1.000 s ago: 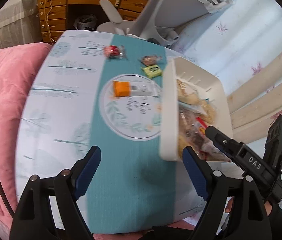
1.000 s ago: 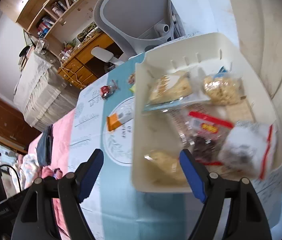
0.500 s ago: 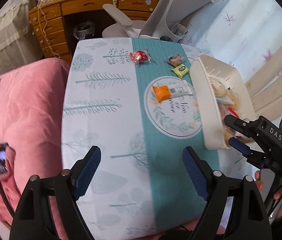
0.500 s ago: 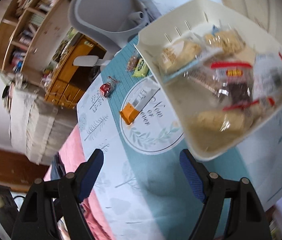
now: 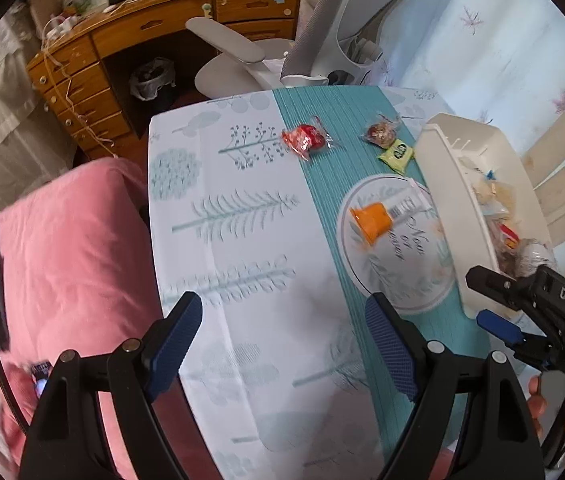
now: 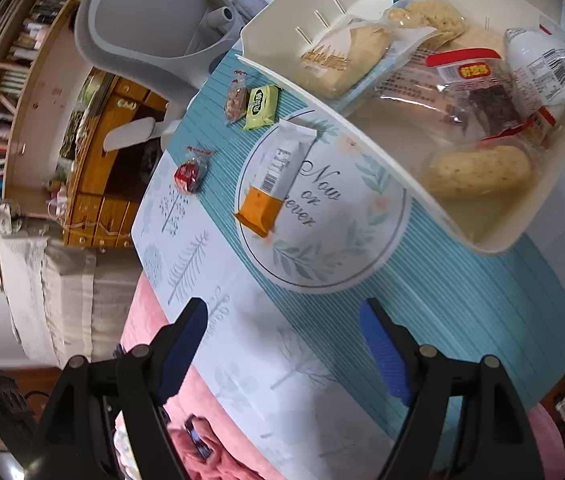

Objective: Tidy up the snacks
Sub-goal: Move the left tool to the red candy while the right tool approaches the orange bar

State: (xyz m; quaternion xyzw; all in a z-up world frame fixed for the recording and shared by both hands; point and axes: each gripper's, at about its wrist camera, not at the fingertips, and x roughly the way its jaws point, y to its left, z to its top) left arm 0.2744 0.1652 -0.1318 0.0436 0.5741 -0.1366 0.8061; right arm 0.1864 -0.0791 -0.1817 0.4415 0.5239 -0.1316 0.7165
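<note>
A white bin (image 5: 448, 184) (image 6: 278, 32) holding several bagged snacks stands on the table's right side. Loose on the cloth lie an orange-and-white bar (image 5: 382, 216) (image 6: 274, 176), a green packet (image 5: 396, 155) (image 6: 260, 107), a brown wrapped sweet (image 5: 380, 134) (image 6: 235, 100) and a red wrapped sweet (image 5: 306, 140) (image 6: 188, 172). My left gripper (image 5: 282, 340) is open and empty above the table's near half. My right gripper (image 6: 282, 344) is open and empty near the table's front edge; it also shows in the left wrist view (image 5: 494, 304) beside the bin's near corner.
A pink blanket (image 5: 70, 248) lies along the table's left side. A grey office chair (image 5: 346, 28) and a wooden desk with drawers (image 5: 94, 60) stand beyond the far edge. A bookshelf (image 6: 10, 80) is behind the desk.
Both grippers have pulled back from the bin toward the table's near edge, and more of the table is in view. Both stayed open. The snacks have not moved.
</note>
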